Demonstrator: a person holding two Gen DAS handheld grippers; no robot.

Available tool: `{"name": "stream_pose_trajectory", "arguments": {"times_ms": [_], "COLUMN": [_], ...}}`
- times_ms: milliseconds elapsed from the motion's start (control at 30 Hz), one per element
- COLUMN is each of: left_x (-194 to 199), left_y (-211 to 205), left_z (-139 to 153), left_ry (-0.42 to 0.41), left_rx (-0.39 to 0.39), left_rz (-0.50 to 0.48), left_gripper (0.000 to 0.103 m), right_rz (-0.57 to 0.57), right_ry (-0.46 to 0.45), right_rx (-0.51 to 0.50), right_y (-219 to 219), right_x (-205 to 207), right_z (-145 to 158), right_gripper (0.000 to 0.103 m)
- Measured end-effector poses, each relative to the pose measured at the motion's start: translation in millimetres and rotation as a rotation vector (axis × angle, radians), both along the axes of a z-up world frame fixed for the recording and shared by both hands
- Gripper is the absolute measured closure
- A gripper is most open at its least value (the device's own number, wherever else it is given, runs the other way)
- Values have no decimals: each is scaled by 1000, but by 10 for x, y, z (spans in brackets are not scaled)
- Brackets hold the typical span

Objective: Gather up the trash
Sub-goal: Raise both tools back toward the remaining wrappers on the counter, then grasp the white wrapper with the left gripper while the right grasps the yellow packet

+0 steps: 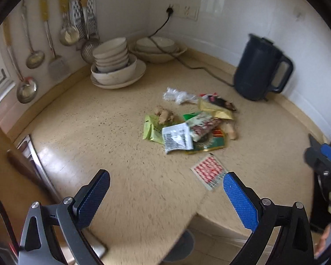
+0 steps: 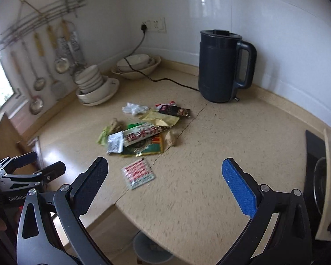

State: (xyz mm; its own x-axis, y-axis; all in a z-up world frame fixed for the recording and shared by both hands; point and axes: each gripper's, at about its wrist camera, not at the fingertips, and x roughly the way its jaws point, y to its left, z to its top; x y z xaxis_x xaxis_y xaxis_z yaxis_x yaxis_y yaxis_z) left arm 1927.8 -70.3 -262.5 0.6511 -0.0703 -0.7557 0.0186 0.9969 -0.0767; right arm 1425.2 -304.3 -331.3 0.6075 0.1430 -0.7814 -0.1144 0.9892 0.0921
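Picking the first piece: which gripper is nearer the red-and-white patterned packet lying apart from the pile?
Left, as far as the views show. The left gripper has the packet right beside its right fingertip. The right gripper is open with the packet between its fingertips but slightly farther.

Both wrist cameras are looking down from the counter's (image 1: 125, 176) near edge. They are sharing the wrapper pile (image 1: 187, 128) (image 2: 141, 137) and kettle (image 1: 260, 70) (image 2: 222, 66).
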Motion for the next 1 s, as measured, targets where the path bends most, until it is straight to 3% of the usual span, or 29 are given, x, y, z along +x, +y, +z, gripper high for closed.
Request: {"name": "stream_pose_trajectory", "arguments": {"times_ms": [333, 533, 800, 867, 1000], "left_x": [1005, 1549, 1974, 2012, 2023], "left_y": [-94, -272, -345, -325, -280], "left_z": [-775, -1241, -1675, -1688, -1672], "left_ry": [137, 157, 192, 177, 153], "left_rx": [-7, -47, -25, -31, -36], "left_rz": [5, 48, 153, 162, 142], "left_gripper": [2, 2, 3, 6, 27], "right_rz": [13, 103, 225, 254, 332], "right_ry": [99, 156, 203, 209, 205], "right_rx": [-24, -5, -3, -3, -7], "right_y": [26, 25, 81, 95, 203], "right_x": [831, 1401, 1848, 1917, 2042], "right_z": [-524, -892, -1215, -1267, -1352], "right_gripper": [0, 0, 0, 0, 0]}}
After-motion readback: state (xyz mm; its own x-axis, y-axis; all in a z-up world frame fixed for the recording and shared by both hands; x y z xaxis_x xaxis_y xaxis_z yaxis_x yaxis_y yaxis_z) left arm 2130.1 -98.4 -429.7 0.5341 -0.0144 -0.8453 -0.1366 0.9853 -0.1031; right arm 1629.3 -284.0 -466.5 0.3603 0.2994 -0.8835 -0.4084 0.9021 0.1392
